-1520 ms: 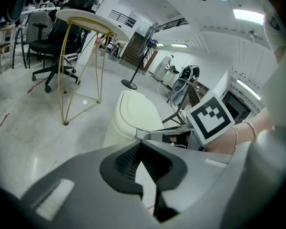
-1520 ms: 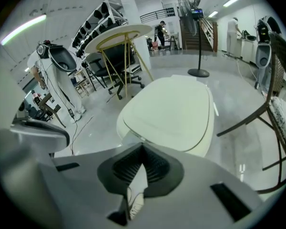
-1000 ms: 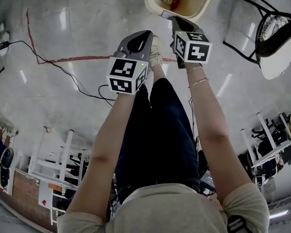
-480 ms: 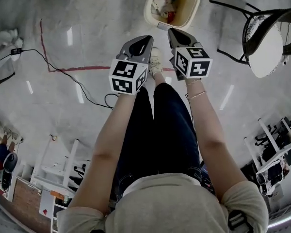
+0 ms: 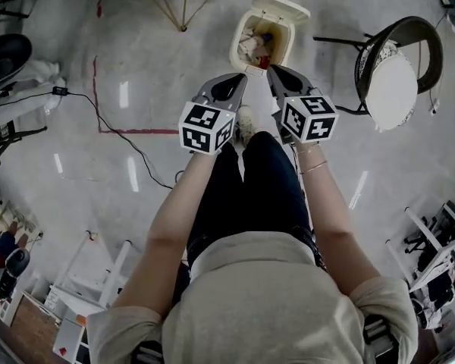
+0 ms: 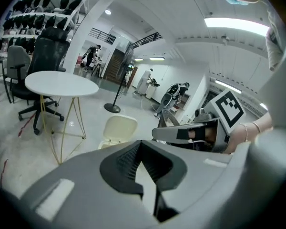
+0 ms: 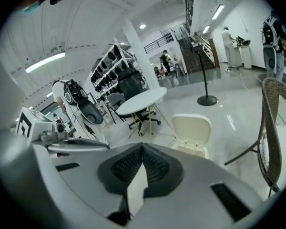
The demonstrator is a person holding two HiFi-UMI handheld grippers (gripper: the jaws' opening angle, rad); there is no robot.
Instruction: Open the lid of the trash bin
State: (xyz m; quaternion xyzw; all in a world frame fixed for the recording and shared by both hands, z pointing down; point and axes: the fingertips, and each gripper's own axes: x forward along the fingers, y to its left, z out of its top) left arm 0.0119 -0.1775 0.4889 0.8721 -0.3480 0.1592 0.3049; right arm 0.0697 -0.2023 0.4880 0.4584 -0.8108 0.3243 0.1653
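The trash bin (image 5: 241, 51) stands on the floor just ahead of your feet. Its lid (image 5: 287, 7) is already tipped up, and rubbish shows inside. Your left claw (image 5: 229, 82) and right claw (image 5: 279, 76) are both pinched together on nothing, clear of the bin. If you reach in now, a nudge on the upright lid could likely drop it shut or shove the bin. The chair (image 5: 394, 74) close on your right could snag that arm.
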